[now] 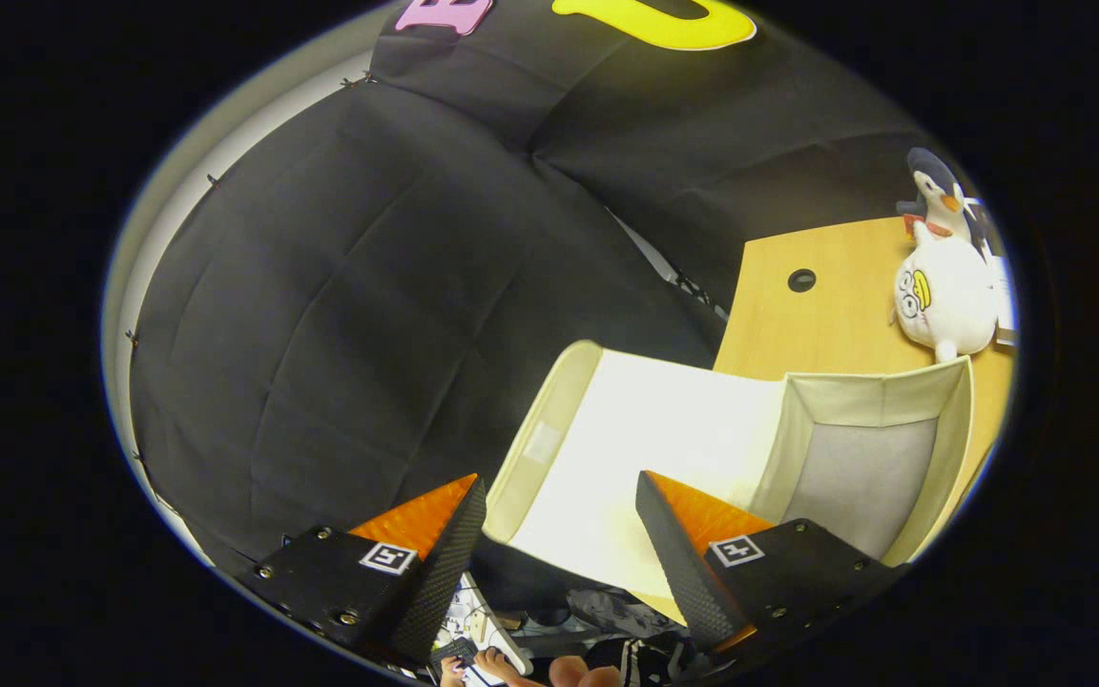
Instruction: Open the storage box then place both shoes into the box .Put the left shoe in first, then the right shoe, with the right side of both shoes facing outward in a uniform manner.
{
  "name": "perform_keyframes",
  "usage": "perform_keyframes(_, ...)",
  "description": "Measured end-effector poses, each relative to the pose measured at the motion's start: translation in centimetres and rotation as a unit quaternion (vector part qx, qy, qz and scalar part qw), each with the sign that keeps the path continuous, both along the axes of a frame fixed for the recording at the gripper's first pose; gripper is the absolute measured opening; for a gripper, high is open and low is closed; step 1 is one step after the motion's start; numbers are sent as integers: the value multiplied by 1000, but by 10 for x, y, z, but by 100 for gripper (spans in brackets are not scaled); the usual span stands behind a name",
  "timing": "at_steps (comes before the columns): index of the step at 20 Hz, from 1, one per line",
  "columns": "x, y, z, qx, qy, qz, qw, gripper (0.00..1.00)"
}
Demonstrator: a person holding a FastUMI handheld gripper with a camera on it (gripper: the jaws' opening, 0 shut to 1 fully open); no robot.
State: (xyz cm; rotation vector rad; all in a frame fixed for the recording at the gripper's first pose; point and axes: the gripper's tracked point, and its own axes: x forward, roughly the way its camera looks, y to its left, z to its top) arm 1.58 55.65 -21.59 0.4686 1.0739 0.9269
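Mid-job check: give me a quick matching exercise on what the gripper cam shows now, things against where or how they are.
Things:
1. storage box
2. white plush toy
3. gripper
4. wooden table

Places or states:
A. sits on the table beyond the box
B. open, nothing between the fingers
C. open, just ahead of the fingers
D. has a round dark hole

Pairs: 1-C, 2-A, 3-B, 4-D

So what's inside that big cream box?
The cream fabric storage box looks open, showing only bare pale walls inside. The open claw and its right finger cover the lower part, so anything there is hidden.
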Motion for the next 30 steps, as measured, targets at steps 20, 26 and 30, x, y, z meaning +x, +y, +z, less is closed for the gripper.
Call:
perform_keyframes(20, 37, -253, -52, -73, 38, -136, 987, 96)
perform_keyframes(26, 36, -325, -75, -101, 53, -172, 978, 96)
perform_keyframes(30, 29, -364, -99, -138, 66, -183, 971, 96)
